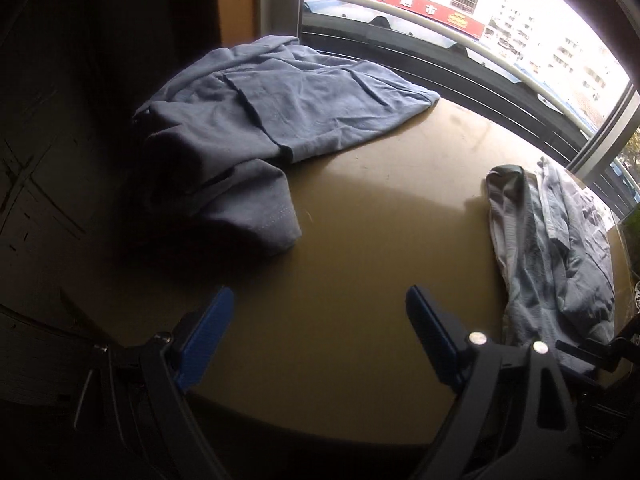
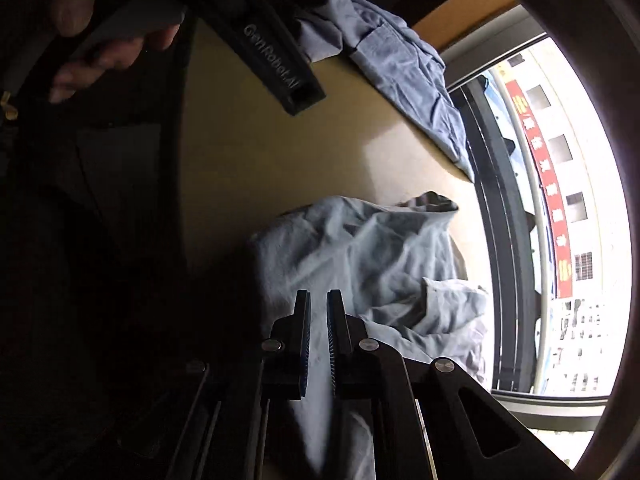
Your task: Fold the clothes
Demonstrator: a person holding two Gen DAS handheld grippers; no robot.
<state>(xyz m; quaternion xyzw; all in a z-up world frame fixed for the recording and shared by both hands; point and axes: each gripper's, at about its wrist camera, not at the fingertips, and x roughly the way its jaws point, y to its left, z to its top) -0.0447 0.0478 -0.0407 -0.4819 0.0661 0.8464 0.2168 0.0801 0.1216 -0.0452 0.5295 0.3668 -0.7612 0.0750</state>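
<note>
A crumpled blue-grey garment [image 1: 256,128] lies at the table's far left by the window; it also shows in the right wrist view [image 2: 400,64]. A pale grey garment [image 1: 560,256] lies bunched at the right edge and fills the right wrist view [image 2: 360,264]. My left gripper [image 1: 320,304] is open and empty above bare tabletop, between the two garments. My right gripper [image 2: 319,304] is nearly shut with a narrow gap, close over the pale garment; cloth shows between its fingers [image 2: 302,320], but a grip on it cannot be confirmed.
The tan table [image 1: 360,240] stands against a window with a dark railing [image 1: 480,64]. The left gripper's black body [image 2: 272,56] and the person's hand [image 2: 108,52] hang over the table in the right wrist view. Dark floor lies to the left.
</note>
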